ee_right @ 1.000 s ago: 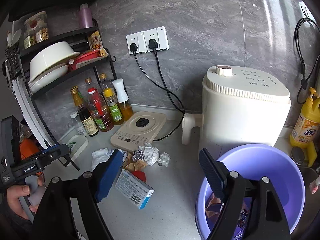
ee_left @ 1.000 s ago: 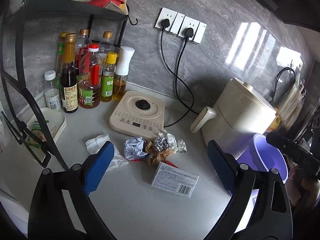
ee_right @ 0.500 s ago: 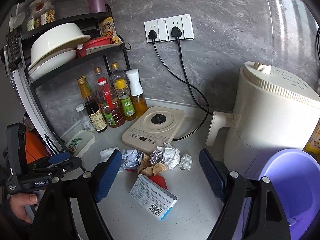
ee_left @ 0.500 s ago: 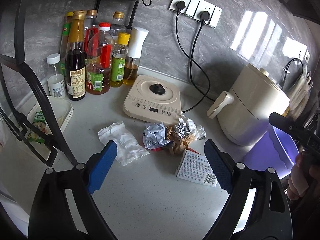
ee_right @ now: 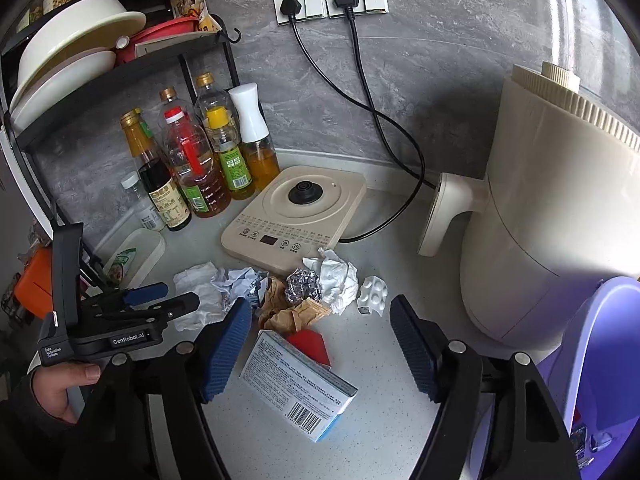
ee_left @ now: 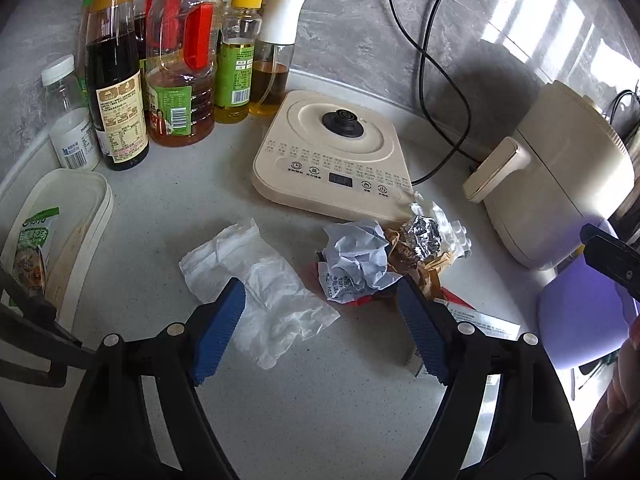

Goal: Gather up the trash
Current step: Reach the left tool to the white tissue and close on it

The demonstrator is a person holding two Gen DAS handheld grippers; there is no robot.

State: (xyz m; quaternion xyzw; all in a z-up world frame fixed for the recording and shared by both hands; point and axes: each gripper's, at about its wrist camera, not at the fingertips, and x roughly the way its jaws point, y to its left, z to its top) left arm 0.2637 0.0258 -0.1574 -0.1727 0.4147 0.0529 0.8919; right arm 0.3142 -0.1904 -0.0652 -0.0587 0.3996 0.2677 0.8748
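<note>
Daylight is even and moderately bright in both views. Window glare streaks the polished wall (ee_left: 532, 24) at upper right. A soft shadow from the air fryer (ee_right: 560, 200) falls on the wall to its left. Focus is sharp centrally; fisheye bending and dark vignetting affect all corners. Motion blur is negligible.

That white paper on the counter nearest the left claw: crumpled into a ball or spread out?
Spread out: the white paper lies loosely flattened and wrinkled on the counter.
</note>
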